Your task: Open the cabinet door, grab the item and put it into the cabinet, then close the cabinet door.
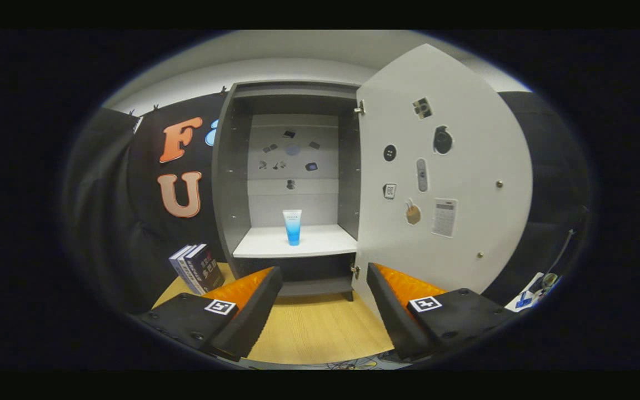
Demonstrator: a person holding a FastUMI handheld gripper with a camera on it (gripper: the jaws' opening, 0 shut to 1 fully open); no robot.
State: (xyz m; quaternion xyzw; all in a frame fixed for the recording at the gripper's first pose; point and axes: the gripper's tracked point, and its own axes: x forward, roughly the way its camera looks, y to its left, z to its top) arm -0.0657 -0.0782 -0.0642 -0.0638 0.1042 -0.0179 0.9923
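A: Progress so far?
B: Mostly done, by the look of it. Cabinet (292, 183) standing open, door (453, 183) swung wide to the right of the cabinet. Tube (292, 226) already upright on the cabinet's white shelf (320, 243), well beyond the gripper (324, 303). Only closing the door left.
A: Gripper?
B: Released, fingers spread apart, nothing between them, hovering over the worktop (314, 328) in front of the cabinet.
A: Materials?
B: Cabinet: matte grey panels, boxy, pale back wall. Door: flat white board, stickers, small metal studs. Worktop: light wood grain. Books (198, 269) left of the cabinet, glossy, leaning. Tube: smooth plastic, blue fading to white, tapered.
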